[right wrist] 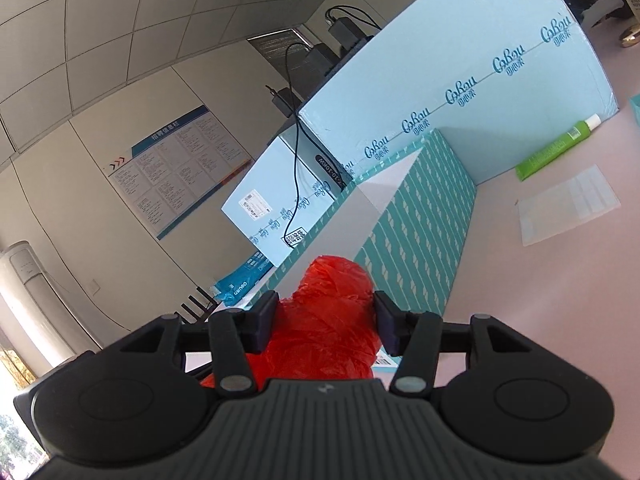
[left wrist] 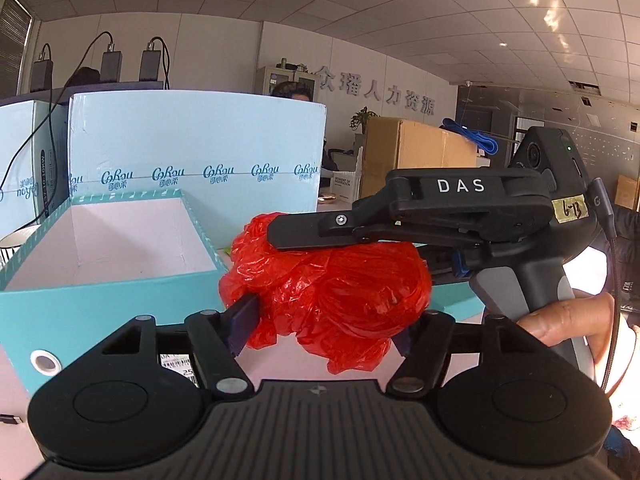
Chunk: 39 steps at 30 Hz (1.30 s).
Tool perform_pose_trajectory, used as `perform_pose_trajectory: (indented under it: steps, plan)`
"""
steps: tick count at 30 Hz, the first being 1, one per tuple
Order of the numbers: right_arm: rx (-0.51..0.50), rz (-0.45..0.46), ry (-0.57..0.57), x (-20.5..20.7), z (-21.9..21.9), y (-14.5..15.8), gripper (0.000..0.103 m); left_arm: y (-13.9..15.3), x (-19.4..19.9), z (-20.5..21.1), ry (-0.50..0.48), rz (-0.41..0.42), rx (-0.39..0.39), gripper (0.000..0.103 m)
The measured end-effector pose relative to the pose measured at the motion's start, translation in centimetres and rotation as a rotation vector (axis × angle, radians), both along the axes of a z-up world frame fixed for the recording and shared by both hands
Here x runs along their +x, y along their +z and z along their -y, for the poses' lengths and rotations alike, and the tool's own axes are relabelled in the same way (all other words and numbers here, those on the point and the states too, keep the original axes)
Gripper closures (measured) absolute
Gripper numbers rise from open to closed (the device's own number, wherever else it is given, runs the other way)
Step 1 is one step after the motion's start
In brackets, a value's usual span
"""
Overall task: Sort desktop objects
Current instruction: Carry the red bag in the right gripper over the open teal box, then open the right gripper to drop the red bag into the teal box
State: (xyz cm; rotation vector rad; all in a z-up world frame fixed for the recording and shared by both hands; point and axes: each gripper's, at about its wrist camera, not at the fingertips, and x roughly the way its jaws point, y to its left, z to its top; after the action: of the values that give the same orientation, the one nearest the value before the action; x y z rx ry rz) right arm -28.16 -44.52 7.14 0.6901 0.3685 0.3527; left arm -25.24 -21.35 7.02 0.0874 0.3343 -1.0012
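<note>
Left gripper (left wrist: pixel 320 320): matte black, ribbed grey housing at lower centre with a small star mark, two round discs either side, silver pivot pins on the links, dark blue pads. Right gripper (left wrist: pixel 276 236), right of frame: black links, white "DAS" lettering, one silver screw, yellow tape label, green indicator light, grey handle, braided cable. Hand (left wrist: pixel 568 324) at right edge.

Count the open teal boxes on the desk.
1 for certain: the open teal box sits left of the red plastic bag, against the big pale blue carton. A teal edge at far right may be another.
</note>
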Motion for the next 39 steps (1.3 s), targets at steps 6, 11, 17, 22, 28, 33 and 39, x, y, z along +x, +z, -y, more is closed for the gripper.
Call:
perform_pose_trajectory:
  steps: [6,11,17,22,28,33,39]
  plan:
    - [0.003,0.044,-0.003,3.0,-2.0,3.2,0.048,3.4,2.5,-1.8,0.070,0.034,-0.002,0.039]
    - [0.018,0.027,-0.035,7.6,-3.5,4.3,0.048,4.6,7.6,-2.6,0.197,-0.032,0.027,0.039]
    - [-0.005,-0.061,-0.072,12.6,-5.3,3.0,0.048,3.2,13.2,-2.3,0.310,-0.105,0.125,0.038]
    - [-0.044,-0.068,-0.121,12.5,-5.2,1.3,0.041,2.0,13.2,-2.7,0.398,0.002,0.200,0.011]
    - [-0.081,0.016,-0.165,10.7,-4.8,0.9,0.006,3.2,11.4,-4.9,0.454,0.075,0.111,0.002]
    - [-0.154,0.041,-0.156,9.6,-5.9,1.4,0.000,3.7,10.1,-6.7,0.559,0.172,0.078,0.000]
    - [-0.244,0.068,-0.135,8.7,-8.1,1.3,0.000,2.6,11.3,-10.7,0.694,0.129,0.057,0.000]
